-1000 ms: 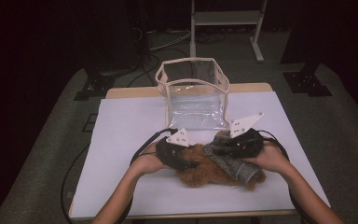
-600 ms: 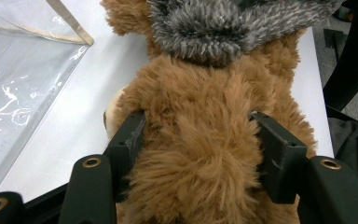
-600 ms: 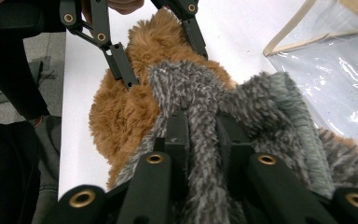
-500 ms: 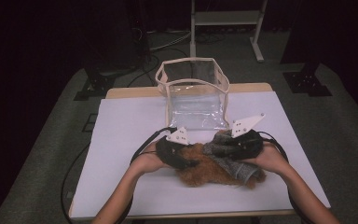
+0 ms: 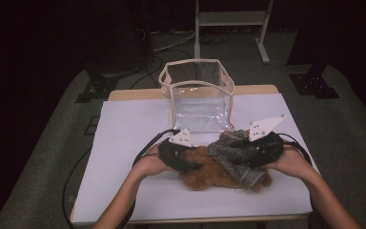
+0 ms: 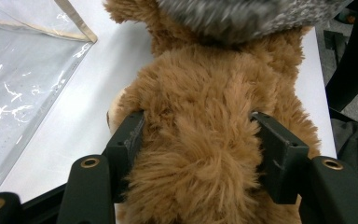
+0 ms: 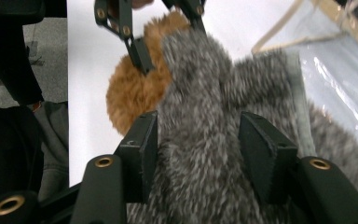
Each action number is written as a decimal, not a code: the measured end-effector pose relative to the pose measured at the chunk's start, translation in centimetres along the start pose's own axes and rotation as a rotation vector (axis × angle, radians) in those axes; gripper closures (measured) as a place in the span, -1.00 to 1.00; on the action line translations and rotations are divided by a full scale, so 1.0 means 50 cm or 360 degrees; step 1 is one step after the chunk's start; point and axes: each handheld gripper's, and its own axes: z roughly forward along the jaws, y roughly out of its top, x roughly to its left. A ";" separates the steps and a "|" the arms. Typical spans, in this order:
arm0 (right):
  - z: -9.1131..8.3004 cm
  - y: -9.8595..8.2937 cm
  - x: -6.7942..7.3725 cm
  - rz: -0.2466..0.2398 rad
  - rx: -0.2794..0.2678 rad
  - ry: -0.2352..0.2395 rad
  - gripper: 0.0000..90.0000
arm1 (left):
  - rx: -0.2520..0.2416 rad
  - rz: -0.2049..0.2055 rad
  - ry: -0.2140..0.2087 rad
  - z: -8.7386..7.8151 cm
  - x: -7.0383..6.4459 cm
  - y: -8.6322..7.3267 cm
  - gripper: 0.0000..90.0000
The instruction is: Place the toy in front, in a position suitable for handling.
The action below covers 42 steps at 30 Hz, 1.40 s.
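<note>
Two hands, two grippers, one brown plush toy at the near edge of the table.

The left gripper presses into the left side of the brown plush toy, while the right gripper sits on the grey fuzzy cloth draped over the toy's right half. Both rest on the white table cover, close to the person's forearms. Just behind them stands a clear bag with beige trim, its mouth open upward. Black cables loop away from each gripper. From up here the jaws themselves are buried in fur.
</note>
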 end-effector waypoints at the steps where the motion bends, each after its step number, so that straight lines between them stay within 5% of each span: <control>1: 0.008 -0.015 -0.003 0.0019 0.0016 0.0008 0.08 | -0.0001 -0.0001 -0.0002 0.000 0.000 0.000 -0.10; 9: 0.027 -0.035 -0.003 0.0040 -0.0026 -0.0055 0.28 | 0.0003 -0.0013 -0.0012 0.002 0.000 -0.002 -0.12; 13: 0.031 -0.037 0.001 0.0031 -0.0003 -0.0081 0.66 | 0.0001 -0.0011 -0.0013 0.004 -0.001 -0.003 -0.13; 17: 0.021 -0.015 0.008 -0.0018 0.0040 -0.0075 0.76 | 0.0004 -0.0008 -0.0012 0.005 -0.001 -0.002 -0.14; 20: 0.021 0.017 0.014 -0.0029 -0.0042 -0.0029 0.78 | 0.0004 -0.0002 -0.0013 0.005 -0.001 -0.001 -0.14; 24: 0.058 0.058 0.017 -0.0070 -0.0031 0.0026 0.78 | -0.0007 -0.0006 -0.0015 0.005 -0.001 -0.002 -0.15; 28: 0.100 0.052 0.012 -0.0097 0.0069 0.0032 0.80 | -0.0024 -0.0015 -0.0021 0.002 0.002 -0.008 -0.15; 37: 0.023 -0.017 -0.015 0.0042 0.0053 -0.0045 0.80 | -0.0046 -0.0036 -0.0023 0.003 0.008 -0.009 -0.13; 42: 0.028 0.008 -0.010 0.0034 0.0002 -0.0033 0.80 | -0.0031 -0.0012 -0.0026 0.006 0.008 -0.003 -0.13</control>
